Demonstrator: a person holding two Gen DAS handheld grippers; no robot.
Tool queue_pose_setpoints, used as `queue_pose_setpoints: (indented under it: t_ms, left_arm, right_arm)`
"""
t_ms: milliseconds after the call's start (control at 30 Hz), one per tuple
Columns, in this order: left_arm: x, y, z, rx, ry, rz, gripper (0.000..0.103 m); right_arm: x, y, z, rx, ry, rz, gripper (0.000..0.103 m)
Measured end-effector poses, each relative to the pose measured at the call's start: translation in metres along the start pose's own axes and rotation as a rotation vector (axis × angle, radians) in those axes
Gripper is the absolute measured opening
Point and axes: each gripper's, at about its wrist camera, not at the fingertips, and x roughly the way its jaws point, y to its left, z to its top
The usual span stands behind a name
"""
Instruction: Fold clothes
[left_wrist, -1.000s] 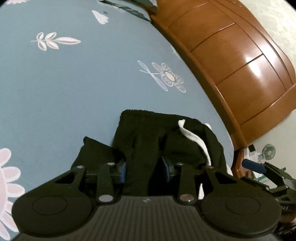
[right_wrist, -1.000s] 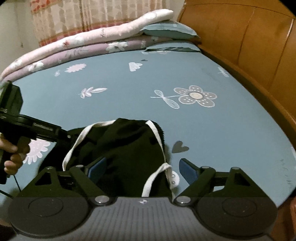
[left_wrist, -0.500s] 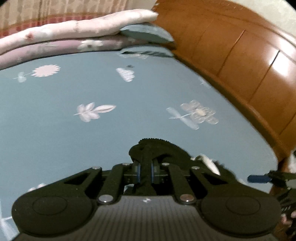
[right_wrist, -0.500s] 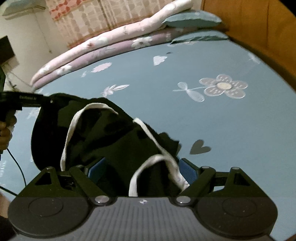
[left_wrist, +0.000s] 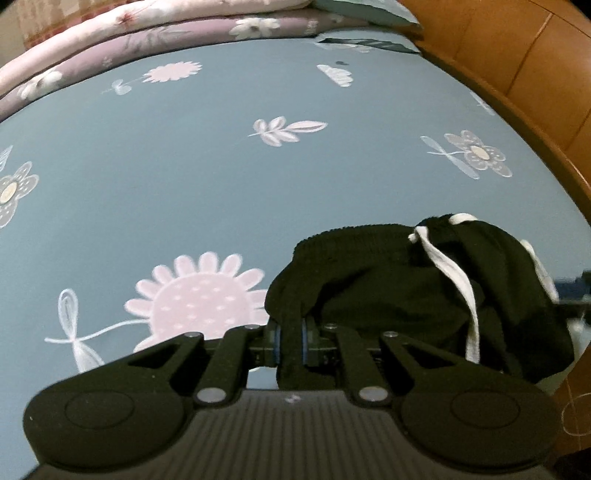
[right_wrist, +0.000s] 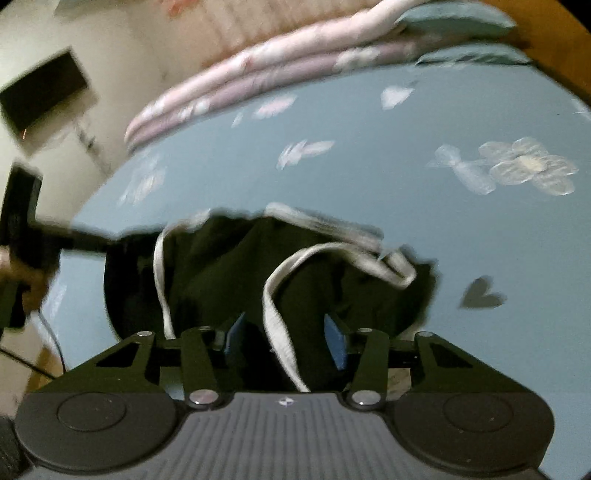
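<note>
A black garment (left_wrist: 388, 291) with white side stripes (left_wrist: 458, 280) hangs bunched just above the blue flowered sheet (left_wrist: 221, 184). My left gripper (left_wrist: 291, 338) is shut on a fold at the garment's left edge. In the right wrist view the same garment (right_wrist: 221, 273) is blurred. Its cloth and a white stripe (right_wrist: 280, 332) run between the blue pads (right_wrist: 336, 347) of my right gripper (right_wrist: 285, 343). Those jaws are partly narrowed, with a gap still showing. A hand (right_wrist: 22, 273) holds the left gripper at the left edge of that view.
Folded pink and mauve quilts (left_wrist: 147, 29) and a teal pillow (left_wrist: 362, 7) lie at the far side of the bed. A wooden headboard (left_wrist: 535, 74) runs along the right. A dark screen (right_wrist: 44, 92) hangs on the wall, and a cable (right_wrist: 55, 347) trails at left.
My left gripper closed on the garment and lifted it leftward over the pink flower. The right gripper's jaws have narrowed around the cloth, and the garment has risen and bunched.
</note>
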Motion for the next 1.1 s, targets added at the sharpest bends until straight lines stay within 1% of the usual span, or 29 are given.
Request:
queue_pose_setpoints:
  t_ms: [67,133,200,233,267,333,533,600,700,767,867,900,967,1000,1033,1067,1100]
  left_arm:
    - [0.005,0.012,-0.005,-0.023,0.018,0.018,0.008]
    - [0.012,0.027,-0.013,-0.056,0.04,0.005,0.008]
    - [0.017,0.032,-0.019,-0.06,0.05,-0.011,0.008]
    - [0.02,0.034,-0.023,-0.059,0.054,-0.019,0.008]
    - [0.022,0.036,-0.025,-0.06,0.054,-0.029,0.008]
    - [0.025,0.04,-0.029,-0.061,0.054,-0.05,0.008]
    - [0.03,0.047,-0.037,-0.073,0.048,-0.1,0.008]
    - [0.03,0.047,-0.039,-0.072,0.043,-0.107,0.008]
    - [0.031,0.047,-0.041,-0.072,0.039,-0.118,0.008]
    - [0.031,0.048,-0.042,-0.075,0.037,-0.124,0.008]
    - [0.034,0.051,-0.041,-0.08,0.036,-0.127,0.008]
    - [0.034,0.051,-0.041,-0.081,0.038,-0.126,0.008]
    - [0.036,0.051,-0.04,-0.084,0.042,-0.124,0.008]
    - [0.037,0.05,-0.039,-0.083,0.044,-0.122,0.008]
    - [0.038,0.05,-0.039,-0.083,0.045,-0.119,0.008]
    - [0.038,0.049,-0.038,-0.083,0.043,-0.116,0.008]
    - [0.038,0.048,-0.037,-0.084,0.039,-0.112,0.008]
  right_arm:
    - [-0.003,0.001,0.006,0.01,-0.012,-0.006,0.055]
    - [-0.006,0.001,0.012,0.02,-0.025,-0.012,0.056]
    - [-0.009,0.002,0.018,0.031,-0.037,-0.019,0.057]
    - [-0.011,0.002,0.021,0.036,-0.044,-0.022,0.06]
    - [-0.013,0.002,0.024,0.042,-0.05,-0.025,0.066]
    - [-0.016,0.003,0.031,0.052,-0.063,-0.031,0.07]
    - [0.018,-0.048,0.052,0.19,-0.042,-0.036,0.07]
    - [0.037,-0.068,0.052,0.293,0.005,0.002,0.07]
    - [0.058,-0.084,0.041,0.424,0.068,0.108,0.07]
    - [0.063,-0.082,0.036,0.442,0.066,0.139,0.071]
    - [0.056,-0.065,0.038,0.378,0.038,0.206,0.071]
    - [0.052,-0.057,0.039,0.329,0.028,0.221,0.072]
    - [0.051,-0.049,0.04,0.251,0.033,0.234,0.077]
    - [0.05,-0.044,0.041,0.212,0.035,0.24,0.077]
    - [0.053,-0.044,0.04,0.202,0.052,0.223,0.075]
    - [0.056,-0.044,0.041,0.191,0.058,0.2,0.067]
    - [0.059,-0.044,0.041,0.179,0.063,0.177,0.061]
